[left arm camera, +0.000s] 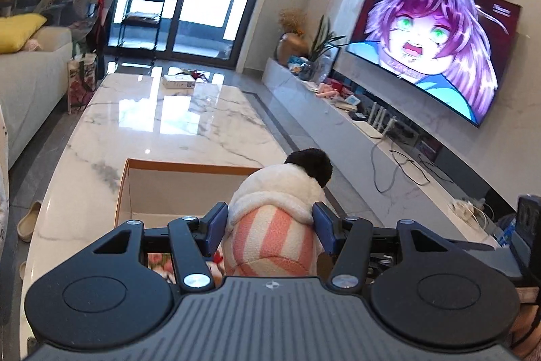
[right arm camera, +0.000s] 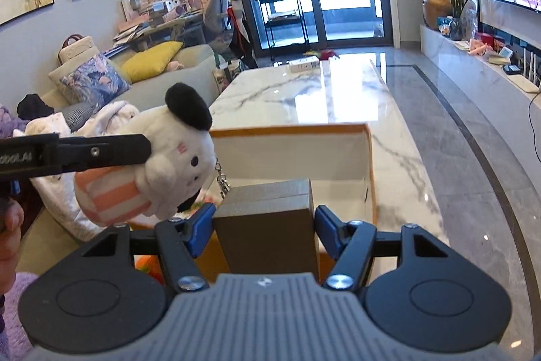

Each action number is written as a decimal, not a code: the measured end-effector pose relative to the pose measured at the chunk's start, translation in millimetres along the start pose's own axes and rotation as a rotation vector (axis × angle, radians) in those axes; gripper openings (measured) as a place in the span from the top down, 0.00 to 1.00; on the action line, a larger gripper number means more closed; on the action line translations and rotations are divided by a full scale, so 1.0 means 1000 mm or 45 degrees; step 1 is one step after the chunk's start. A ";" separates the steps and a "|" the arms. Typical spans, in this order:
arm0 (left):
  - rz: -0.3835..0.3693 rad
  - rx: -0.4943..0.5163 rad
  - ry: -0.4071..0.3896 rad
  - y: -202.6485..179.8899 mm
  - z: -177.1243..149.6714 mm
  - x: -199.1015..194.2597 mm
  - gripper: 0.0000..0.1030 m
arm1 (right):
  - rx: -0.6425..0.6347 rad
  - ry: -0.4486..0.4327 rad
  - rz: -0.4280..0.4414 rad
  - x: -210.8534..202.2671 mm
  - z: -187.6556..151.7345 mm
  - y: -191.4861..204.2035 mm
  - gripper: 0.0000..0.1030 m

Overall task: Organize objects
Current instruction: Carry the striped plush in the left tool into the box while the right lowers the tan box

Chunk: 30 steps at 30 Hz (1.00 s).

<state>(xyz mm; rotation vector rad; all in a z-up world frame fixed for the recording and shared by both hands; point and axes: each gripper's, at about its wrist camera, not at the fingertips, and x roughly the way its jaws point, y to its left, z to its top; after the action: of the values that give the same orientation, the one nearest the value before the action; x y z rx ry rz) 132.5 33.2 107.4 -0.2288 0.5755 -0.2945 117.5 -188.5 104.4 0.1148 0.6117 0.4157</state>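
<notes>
Mid-load step: both items hang over the orange-rimmed white cardboard box at the marble table's near end. Right gripper fingers clamped on a grey rectangular block; left gripper clamped on the white plush toy with striped pink body. Next, I judge: lower each inside the walls, then open.

Left hand-held gripper: jaws pressed against both sides of a plush toy, held raised. Right hand-held gripper: jaws flank a grey box; contact unclear. Holder's left fingers visible at frame edge.
</notes>
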 end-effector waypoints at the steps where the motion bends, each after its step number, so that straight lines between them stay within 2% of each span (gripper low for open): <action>1: 0.006 -0.013 0.001 0.003 0.003 0.007 0.38 | 0.014 -0.005 0.008 0.005 0.005 -0.005 0.36; 4: 0.003 -0.069 0.021 0.010 0.009 0.030 0.38 | 0.050 -0.012 0.026 0.019 0.017 -0.020 0.36; 8: -0.036 -0.169 0.111 0.018 0.005 0.068 0.38 | 0.076 -0.010 0.019 0.036 0.031 -0.036 0.36; 13: 0.040 -0.227 0.210 0.027 -0.018 0.108 0.38 | 0.122 0.005 -0.001 0.054 0.039 -0.055 0.36; 17: 0.099 -0.178 0.288 0.025 -0.034 0.122 0.38 | 0.110 0.059 0.005 0.071 0.036 -0.058 0.36; 21: 0.153 -0.065 0.322 0.014 -0.044 0.123 0.38 | 0.095 0.087 0.006 0.082 0.032 -0.059 0.36; 25: 0.126 -0.067 0.383 0.010 -0.049 0.129 0.37 | 0.076 0.125 0.020 0.093 0.030 -0.053 0.36; 30: 0.109 -0.049 0.402 0.012 -0.051 0.128 0.36 | 0.045 0.175 0.002 0.107 0.025 -0.046 0.37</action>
<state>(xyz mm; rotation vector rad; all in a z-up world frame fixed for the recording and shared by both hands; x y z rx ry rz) 208.8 -5.5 -1.6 -0.1956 0.9013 -0.2377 226.8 -186.2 57.3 0.1214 0.7548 0.4170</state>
